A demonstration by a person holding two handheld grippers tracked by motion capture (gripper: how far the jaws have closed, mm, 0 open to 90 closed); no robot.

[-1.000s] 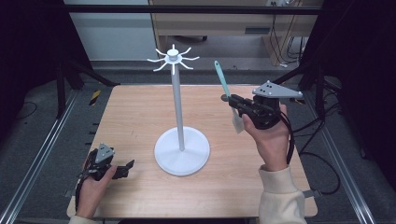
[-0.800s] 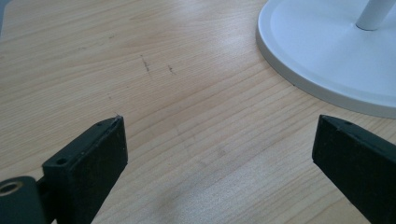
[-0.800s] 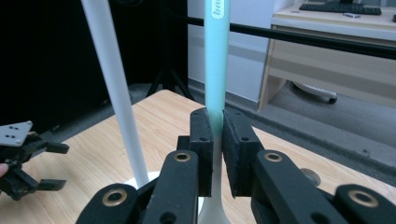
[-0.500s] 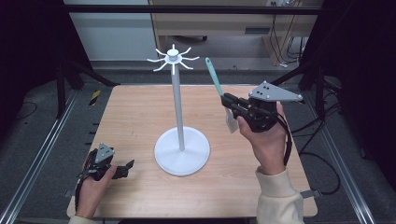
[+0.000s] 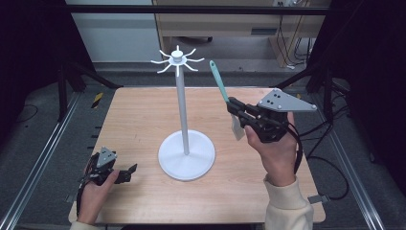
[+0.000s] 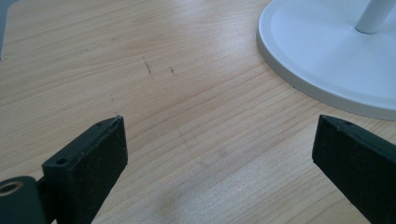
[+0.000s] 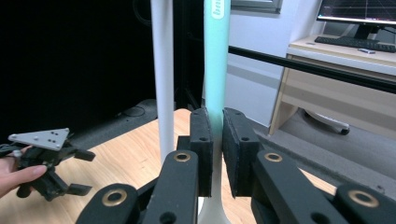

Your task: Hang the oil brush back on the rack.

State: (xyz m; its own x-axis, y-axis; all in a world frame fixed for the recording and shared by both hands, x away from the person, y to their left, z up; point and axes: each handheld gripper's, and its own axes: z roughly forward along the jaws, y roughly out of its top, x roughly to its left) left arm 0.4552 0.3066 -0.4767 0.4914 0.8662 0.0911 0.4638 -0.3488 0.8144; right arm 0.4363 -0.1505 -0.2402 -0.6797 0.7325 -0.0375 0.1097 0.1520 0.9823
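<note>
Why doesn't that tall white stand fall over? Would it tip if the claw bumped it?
Probably not easily. The white stand has a wide round base sitting flat on the table, which likely keeps it steady. But its pole is tall and thin with hooks on top, so a hard bump up high, near where the right claw holds the green-handled tool, might rock it.

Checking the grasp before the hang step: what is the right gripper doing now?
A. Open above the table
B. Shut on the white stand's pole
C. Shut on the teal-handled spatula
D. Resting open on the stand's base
C: the right gripper has its jaws clamped on the teal-handled spatula, held beside the white stand's pole, not touching it.
</note>
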